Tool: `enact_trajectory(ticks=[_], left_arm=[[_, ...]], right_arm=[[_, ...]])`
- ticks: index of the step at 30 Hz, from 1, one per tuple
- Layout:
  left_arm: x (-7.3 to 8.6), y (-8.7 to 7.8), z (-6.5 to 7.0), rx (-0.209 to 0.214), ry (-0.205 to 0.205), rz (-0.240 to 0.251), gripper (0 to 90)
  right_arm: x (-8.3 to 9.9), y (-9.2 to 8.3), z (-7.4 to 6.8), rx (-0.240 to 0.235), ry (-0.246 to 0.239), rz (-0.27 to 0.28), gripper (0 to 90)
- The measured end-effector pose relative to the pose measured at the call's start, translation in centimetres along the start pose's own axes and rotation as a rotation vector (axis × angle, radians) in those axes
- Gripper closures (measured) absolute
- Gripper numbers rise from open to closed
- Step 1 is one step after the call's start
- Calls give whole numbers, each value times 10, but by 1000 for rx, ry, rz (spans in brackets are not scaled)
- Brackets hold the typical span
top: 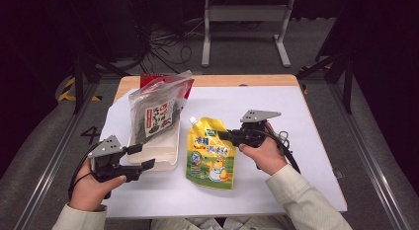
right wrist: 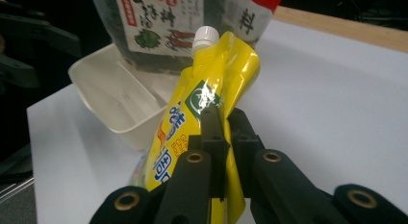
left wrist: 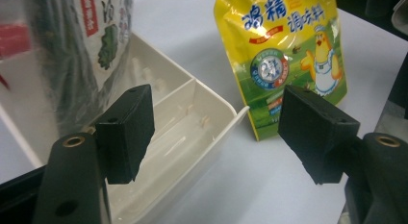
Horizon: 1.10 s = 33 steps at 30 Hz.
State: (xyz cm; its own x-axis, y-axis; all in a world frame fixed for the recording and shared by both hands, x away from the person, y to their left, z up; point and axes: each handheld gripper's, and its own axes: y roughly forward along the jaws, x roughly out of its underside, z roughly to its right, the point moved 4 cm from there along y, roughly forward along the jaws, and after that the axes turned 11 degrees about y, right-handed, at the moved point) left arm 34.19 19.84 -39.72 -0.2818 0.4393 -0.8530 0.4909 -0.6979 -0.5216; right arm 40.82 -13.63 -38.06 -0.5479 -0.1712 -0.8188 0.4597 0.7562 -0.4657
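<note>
My right gripper pinches the yellow spouted seasoning pouch beside the white divided tray, lifting it; my left gripper waits wide at the tray's near corner. Next, I judge: carry the pouch over an empty compartment.

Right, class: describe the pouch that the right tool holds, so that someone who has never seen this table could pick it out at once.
Start at the white table and find the cream tray near its left side. Just right of the tray is a yellow pouch, pinched near its top edge by the right tool. Unlike the clear bag of dark contents standing in the tray, it has a white cap and a cartoon chicken.
</note>
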Motion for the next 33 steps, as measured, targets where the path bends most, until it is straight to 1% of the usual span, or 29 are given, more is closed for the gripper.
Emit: enact_trajectory(ticks=[1,2,4,7,8,9,10,14,17,19,21,22,25,26,27,29,31,33], left_arm=[[0,1,1,5,-1,-1,295],[-1,2,0,5,12,-1,294],[-2,3,2,17,5,4,292],[-3,6,3,28,7,19,291],[-4,7,2,30,17,25,292],[-4,9,3,37,13,32,292],[-5,10,3,45,18,37,293],[-6,14,5,63,1,51,299],[-6,17,6,73,-1,61,317],[-7,19,6,82,3,72,318],[-9,23,8,92,-12,87,298],[-9,24,8,93,-8,91,298],[-12,29,9,93,7,102,284],[-13,29,10,95,14,103,284],[-14,32,12,102,14,117,280],[-17,35,14,110,29,125,275],[-22,40,16,129,44,140,268],[-25,45,19,148,51,151,257]], right_arm=[[-2,-3,-3,-7,-8,8,873],[-3,-6,-6,-12,-15,13,873],[-5,-11,-12,-23,-31,24,874],[-8,-18,-20,-41,-49,38,876],[-9,-20,-22,-49,-53,42,876],[-9,-22,-24,-54,-58,44,876],[-9,-23,-26,-57,-63,45,877],[-11,-28,-33,-76,-81,49,879],[-12,-31,-36,-78,-94,55,880],[-13,-35,-40,-85,-105,62,880],[-15,-40,-45,-92,-119,80,880],[-15,-40,-45,-92,-119,80,880],[-17,-46,-51,-116,-126,101,880],[-17,-46,-51,-116,-126,101,880],[-17,-47,-52,-122,-127,103,880],[-18,-50,-56,-135,-130,110,880],[-18,-52,-61,-147,-139,116,880],[-19,-54,-66,-155,-149,125,880]])
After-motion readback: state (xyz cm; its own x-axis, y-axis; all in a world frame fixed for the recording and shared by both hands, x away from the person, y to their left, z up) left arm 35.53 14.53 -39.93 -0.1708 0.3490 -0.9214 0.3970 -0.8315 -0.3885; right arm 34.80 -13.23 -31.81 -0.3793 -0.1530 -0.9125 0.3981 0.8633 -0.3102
